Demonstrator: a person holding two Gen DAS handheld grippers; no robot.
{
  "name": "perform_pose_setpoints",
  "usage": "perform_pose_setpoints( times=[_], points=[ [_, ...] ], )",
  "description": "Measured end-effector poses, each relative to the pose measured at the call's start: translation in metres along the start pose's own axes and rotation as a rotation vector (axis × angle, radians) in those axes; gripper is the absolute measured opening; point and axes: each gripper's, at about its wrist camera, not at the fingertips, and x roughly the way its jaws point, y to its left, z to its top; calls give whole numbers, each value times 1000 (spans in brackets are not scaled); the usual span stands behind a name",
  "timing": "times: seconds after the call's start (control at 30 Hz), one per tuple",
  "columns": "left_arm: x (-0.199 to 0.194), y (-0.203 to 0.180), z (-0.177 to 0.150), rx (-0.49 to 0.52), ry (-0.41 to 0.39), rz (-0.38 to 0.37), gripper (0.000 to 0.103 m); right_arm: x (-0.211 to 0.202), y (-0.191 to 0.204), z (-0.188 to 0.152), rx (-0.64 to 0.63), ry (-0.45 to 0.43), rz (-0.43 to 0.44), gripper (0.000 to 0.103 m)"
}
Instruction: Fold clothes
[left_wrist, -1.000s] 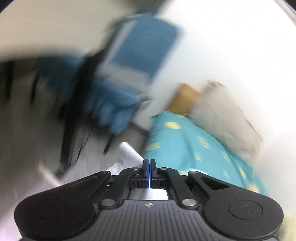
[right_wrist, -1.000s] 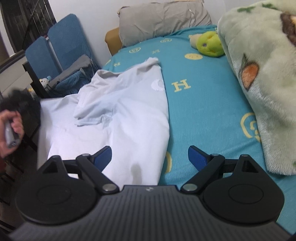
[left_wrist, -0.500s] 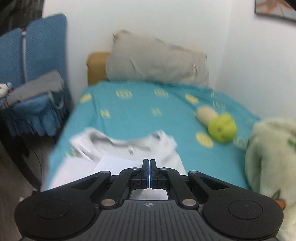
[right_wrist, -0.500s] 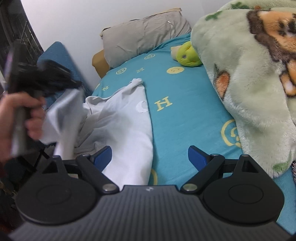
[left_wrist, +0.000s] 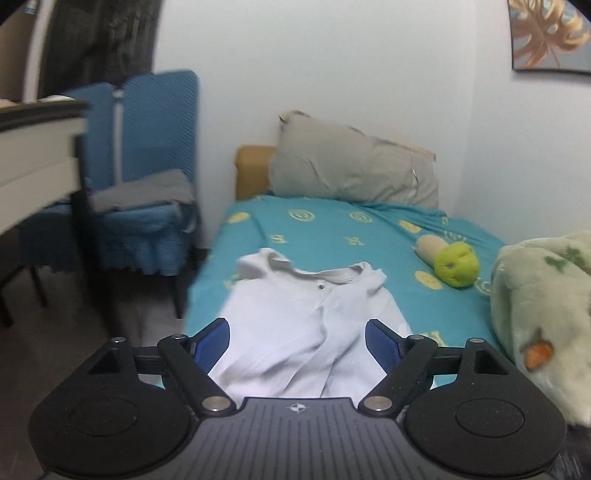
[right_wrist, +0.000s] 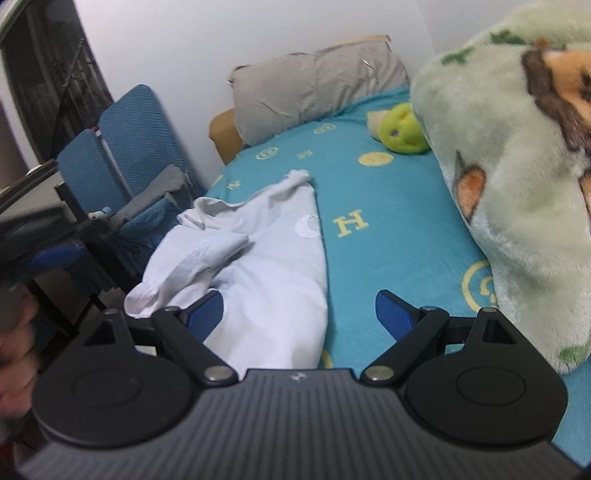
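The white shirt (left_wrist: 310, 332) is lying collar-up on the teal bed (left_wrist: 332, 229), its collar pointing toward the grey pillow (left_wrist: 351, 173), one sleeve bunched and folded across the body on the chair side. The left gripper (left_wrist: 297, 341) is hovering above the lower half of the shirt with its blue fingers (left_wrist: 210, 343) spread wide apart, gripping nothing. The right gripper (right_wrist: 299, 314) is doing the same from the other side, fingers (right_wrist: 393, 314) fully parted and empty, one fingertip over the cloth and the other over bare bedsheet, straddling the shirt's outer edge. That placement looks deliberate: lined up to take the side seam for a lengthwise fold. The shirt is sitting near the bed's chair-side edge, part of it seeming to droop over, so any tug could likely drag it off. The green plush toy (right_wrist: 400, 129) and fleece blanket (right_wrist: 517, 166) are lying well clear, leaving open sheet for folding. The fold itself seems barely started.
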Motion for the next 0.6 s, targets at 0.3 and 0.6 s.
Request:
perform_pose_setpoints(
  times=[0.3, 0.6],
  points=[
    [-77, 14, -29, 12, -66, -29, 93, -28, 36, -10, -159, -63, 94, 90],
    [-84, 36, -34, -46, -68, -90, 93, -33, 62, -22, -262, -81, 121, 90]
  ],
)
